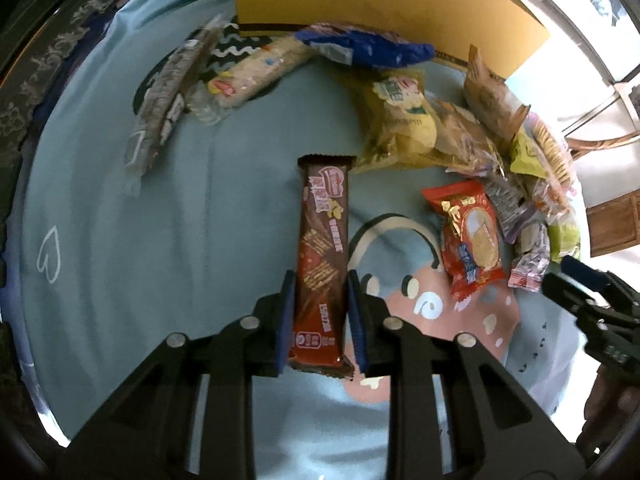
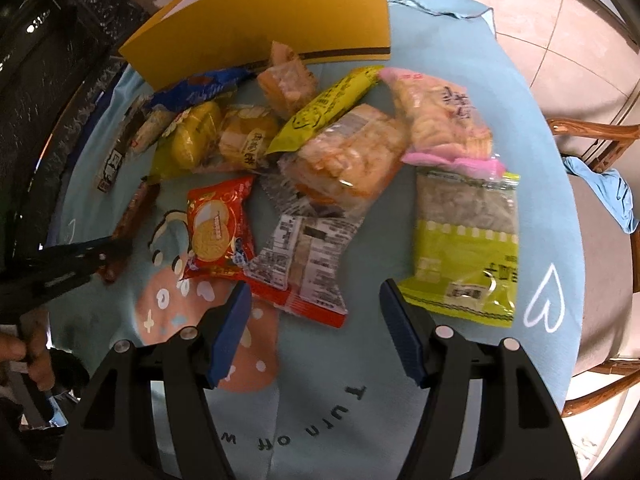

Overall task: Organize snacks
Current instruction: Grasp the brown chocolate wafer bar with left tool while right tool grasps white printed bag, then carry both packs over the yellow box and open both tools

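Left wrist view: left gripper (image 1: 318, 312) clamps brown biscuit bar (image 1: 322, 264) at frame centre, lengthwise for firm hold. Right gripper (image 2: 316, 312) gapes empty over snack pile (image 2: 320, 160), lower middle, ready to pick.

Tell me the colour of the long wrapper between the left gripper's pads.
Dark brown with red, best seen in the left wrist view: chocolate biscuit-stick pack.

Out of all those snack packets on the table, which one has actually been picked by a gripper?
The long brown chocolate biscuit-stick packet. The left gripper is clamped on its lower half, blue pads against both long edges. Every other packet lies untouched, and the right gripper is open and holds nothing.
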Available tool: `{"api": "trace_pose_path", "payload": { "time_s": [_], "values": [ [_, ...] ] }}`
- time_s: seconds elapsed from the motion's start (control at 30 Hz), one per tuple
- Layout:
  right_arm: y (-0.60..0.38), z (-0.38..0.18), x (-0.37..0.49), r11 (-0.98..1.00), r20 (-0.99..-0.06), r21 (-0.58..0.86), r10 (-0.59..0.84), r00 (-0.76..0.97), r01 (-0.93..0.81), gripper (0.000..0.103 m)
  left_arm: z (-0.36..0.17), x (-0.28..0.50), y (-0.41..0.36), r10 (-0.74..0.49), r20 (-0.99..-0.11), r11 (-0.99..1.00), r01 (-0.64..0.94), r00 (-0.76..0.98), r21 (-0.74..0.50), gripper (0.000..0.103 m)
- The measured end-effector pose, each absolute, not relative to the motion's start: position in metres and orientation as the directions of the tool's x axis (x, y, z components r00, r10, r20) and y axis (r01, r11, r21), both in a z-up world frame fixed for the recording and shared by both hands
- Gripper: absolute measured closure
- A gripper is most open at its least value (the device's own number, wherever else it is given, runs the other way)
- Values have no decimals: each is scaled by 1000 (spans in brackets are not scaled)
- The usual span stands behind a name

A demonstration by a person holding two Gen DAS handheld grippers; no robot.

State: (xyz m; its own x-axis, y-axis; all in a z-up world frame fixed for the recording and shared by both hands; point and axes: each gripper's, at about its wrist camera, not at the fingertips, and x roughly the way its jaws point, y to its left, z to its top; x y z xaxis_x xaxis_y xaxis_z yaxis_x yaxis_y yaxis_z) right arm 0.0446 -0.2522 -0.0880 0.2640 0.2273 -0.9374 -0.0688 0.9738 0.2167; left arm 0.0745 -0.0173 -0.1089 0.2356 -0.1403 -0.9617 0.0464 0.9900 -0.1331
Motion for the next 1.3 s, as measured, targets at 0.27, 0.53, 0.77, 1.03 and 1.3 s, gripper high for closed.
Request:
{"api": "trace_pose_path", "payload": {
  "time_s": [0.27, 0.53, 0.77, 1.03, 1.3],
  "values": [
    [-239, -103, 63, 976, -945, 216, 205, 254, 17, 36, -95, 72, -10, -167, -953, 986, 42, 252, -162, 79],
    [-217, -118, 73, 991, -964, 95, 114, 240, -89, 53, -105, 72, -2, -181, -958, 983, 32, 224, -179, 79],
    [-232, -107, 62, 981, -950, 170, 187, 248, -90, 58, -123, 79, -12, -172, -968, 985, 43, 182, -167, 79],
    [-240, -93, 50, 973, -936, 213, 230, 267, -92, 58, -126, 86, -18, -161, -968, 987, 39, 194, -157, 78],
    [-225, -76, 46, 964, -923, 234, 261, 281, -128, 58, -94, 73, -12, -200, -944, 980, 75, 264, -187, 78]
  ]
}}
